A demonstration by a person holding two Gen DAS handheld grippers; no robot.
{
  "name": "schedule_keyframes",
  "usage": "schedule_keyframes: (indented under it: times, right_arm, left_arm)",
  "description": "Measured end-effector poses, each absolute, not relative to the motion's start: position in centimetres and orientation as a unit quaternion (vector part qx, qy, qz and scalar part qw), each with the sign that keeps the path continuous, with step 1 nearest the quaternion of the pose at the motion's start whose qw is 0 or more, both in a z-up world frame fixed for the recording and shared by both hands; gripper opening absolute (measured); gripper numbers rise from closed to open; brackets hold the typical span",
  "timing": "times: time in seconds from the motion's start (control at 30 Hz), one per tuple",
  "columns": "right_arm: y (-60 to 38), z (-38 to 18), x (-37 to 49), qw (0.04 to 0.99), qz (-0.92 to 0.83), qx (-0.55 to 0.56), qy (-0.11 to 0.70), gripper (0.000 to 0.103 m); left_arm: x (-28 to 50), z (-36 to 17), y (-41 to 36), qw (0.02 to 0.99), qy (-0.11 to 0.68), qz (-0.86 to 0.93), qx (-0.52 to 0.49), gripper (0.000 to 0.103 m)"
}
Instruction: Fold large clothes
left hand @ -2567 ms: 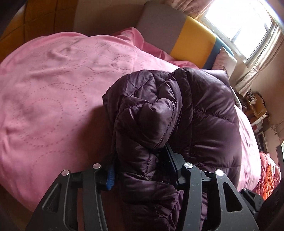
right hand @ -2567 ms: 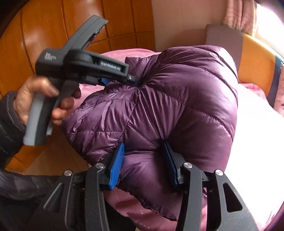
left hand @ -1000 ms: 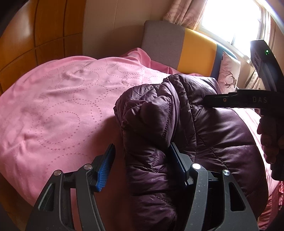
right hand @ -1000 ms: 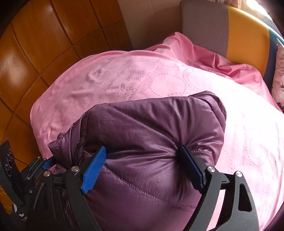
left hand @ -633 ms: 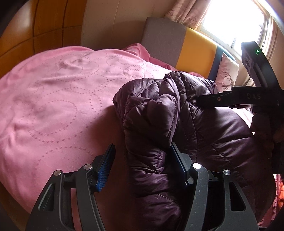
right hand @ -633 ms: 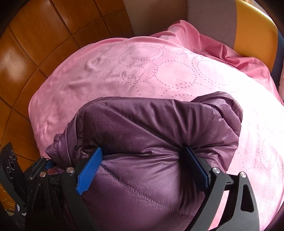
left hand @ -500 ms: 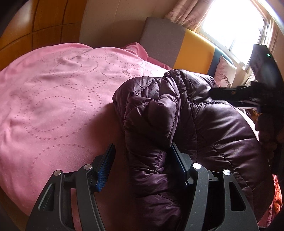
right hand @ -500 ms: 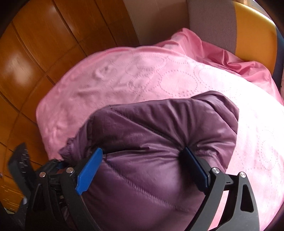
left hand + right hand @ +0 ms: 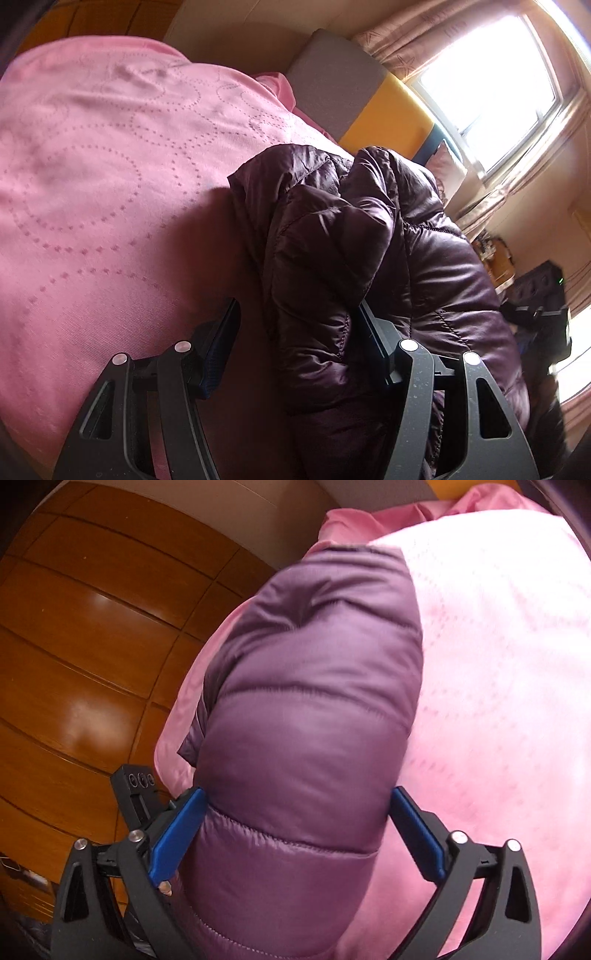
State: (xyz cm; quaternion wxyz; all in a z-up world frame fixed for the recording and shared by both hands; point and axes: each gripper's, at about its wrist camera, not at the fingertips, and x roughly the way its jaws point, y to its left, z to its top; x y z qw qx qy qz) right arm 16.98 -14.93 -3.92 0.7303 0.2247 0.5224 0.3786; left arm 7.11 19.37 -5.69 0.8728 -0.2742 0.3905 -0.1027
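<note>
A dark purple quilted puffer jacket (image 9: 369,266) lies bunched on a pink bedspread (image 9: 96,192). In the left wrist view my left gripper (image 9: 299,325) is open; a fold of the jacket lies between its fingers against the right one, with a gap to the left one. In the right wrist view the jacket (image 9: 314,709) fills the space between the wide-spread blue pads of my right gripper (image 9: 295,823), which is open. The right gripper also shows at the far right of the left wrist view (image 9: 539,314).
A grey and yellow headboard (image 9: 369,99) stands behind the bed, with a bright window (image 9: 487,85) and curtains beyond. Brown wooden wall panels (image 9: 92,646) run along the bed's side. The bedspread (image 9: 498,664) extends past the jacket.
Both grippers have opened since 2.6 s ago and let go of the jacket. The right gripper has swung round, now pointing along the jacket towards the wooden wall. The left view tilted slightly.
</note>
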Motion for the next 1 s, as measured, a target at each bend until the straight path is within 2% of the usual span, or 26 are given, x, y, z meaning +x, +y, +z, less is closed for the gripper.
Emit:
schedule_keyframes:
  times: [0.07, 0.13, 0.2, 0.27, 0.37, 0.6, 1.0]
  right_arm:
    - [-14.3, -4.8, 17.0, 0.722, 0.385, 0.239, 0.523, 0.101]
    - [-14.1, -5.5, 17.1, 0.715, 0.389, 0.250, 0.524, 0.100]
    - [-14.1, -5.1, 16.7, 0.725, 0.389, 0.244, 0.514, 0.089]
    - [-14.3, -4.2, 16.0, 0.741, 0.386, 0.228, 0.500, 0.071]
    - [-14.9, -2.4, 14.6, 0.764, 0.384, 0.209, 0.474, 0.063]
    - [-20.8, 0.5, 12.1, 0.814, 0.345, 0.217, 0.415, 0.060]
    - [-38.5, 0.7, 9.8, 0.872, 0.178, 0.283, 0.357, 0.060]
  left_arm:
    - [7.1, -6.0, 19.6, 0.865, 0.391, -0.111, -0.295, 0.061]
    - [7.2, -6.4, 19.9, 0.849, 0.392, -0.127, -0.331, 0.056]
    - [7.2, -6.6, 19.9, 0.837, 0.389, -0.143, -0.358, 0.049]
    - [7.2, -6.4, 19.6, 0.832, 0.386, -0.152, -0.368, 0.046]
    - [7.4, -5.7, 18.5, 0.831, 0.382, -0.169, -0.368, 0.042]
    - [10.8, -3.3, 12.0, 0.823, 0.392, -0.237, -0.335, 0.040]
    - [21.8, -0.2, -11.2, 0.790, 0.453, -0.370, -0.184, 0.040]
